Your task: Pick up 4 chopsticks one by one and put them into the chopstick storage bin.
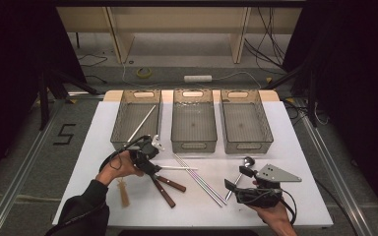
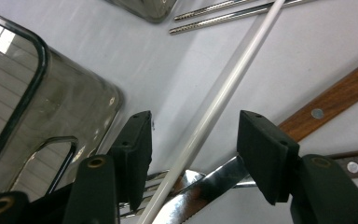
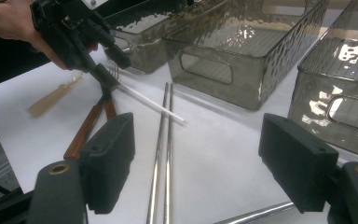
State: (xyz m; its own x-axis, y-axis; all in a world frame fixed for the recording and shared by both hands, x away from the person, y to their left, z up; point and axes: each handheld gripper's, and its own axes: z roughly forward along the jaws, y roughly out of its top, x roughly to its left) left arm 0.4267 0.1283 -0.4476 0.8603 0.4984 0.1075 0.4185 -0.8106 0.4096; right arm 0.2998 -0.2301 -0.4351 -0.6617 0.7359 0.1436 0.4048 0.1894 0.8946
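White chopstick (image 2: pixel 223 95): a slim, round, plain white rod, lying flat on the white table sheet just in front of the left tray. One end rests across the steel blades of the wooden-handled knife and fork; the other end lies free, beside the pair of metal chopsticks without touching them. It lies between the spread jaws of the left gripper (image 2: pixel 193 144), with neither pad touching it.

white stick's (image 2: pixel 223 93) near end hidden under left hand-held gripper (image 2: pixel 193 144)
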